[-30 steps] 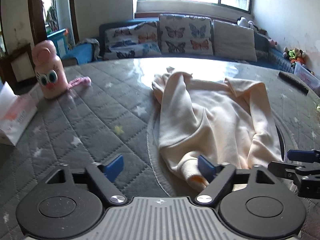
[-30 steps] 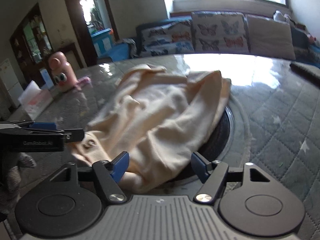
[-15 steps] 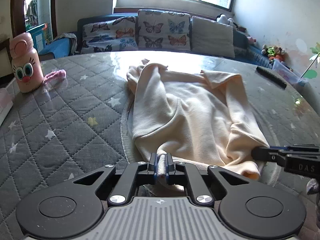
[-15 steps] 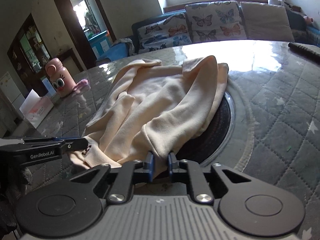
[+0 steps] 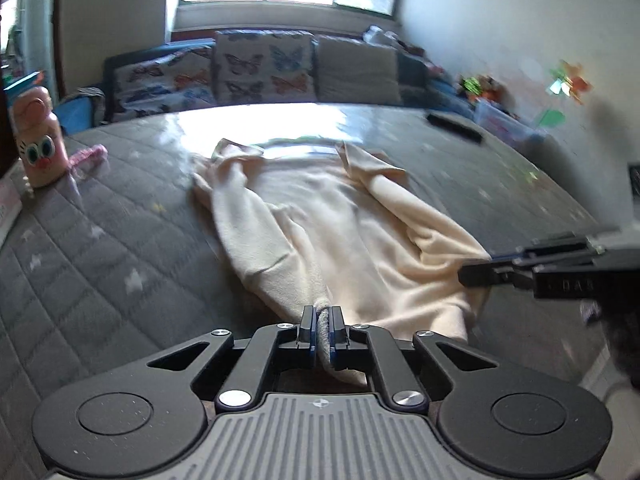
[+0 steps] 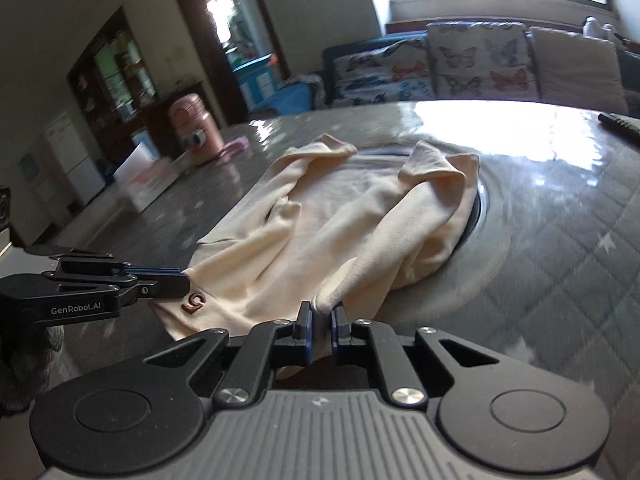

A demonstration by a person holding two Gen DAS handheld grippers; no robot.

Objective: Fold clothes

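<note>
I am holding the garment (image 5: 340, 240) at its near edge, lying mid-frame on the table (image 5: 100, 280), with my left gripper (image 5: 323, 330) at lower centre, my right gripper (image 5: 476, 274) at its right, the bottle (image 5: 38, 140) sitting upper left.

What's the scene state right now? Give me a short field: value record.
garment: cream top, spread lengthwise on the table, sleeves rumpled
surface: grey quilted table cover
left hand-held gripper: shut on the garment's near hem
right hand-held gripper: shut on the near hem, other corner
logo: small brown mark near the left gripper's pinch
bystanders: pink bottle far left, dark remote far right
fold progress: no fold made yet
</note>
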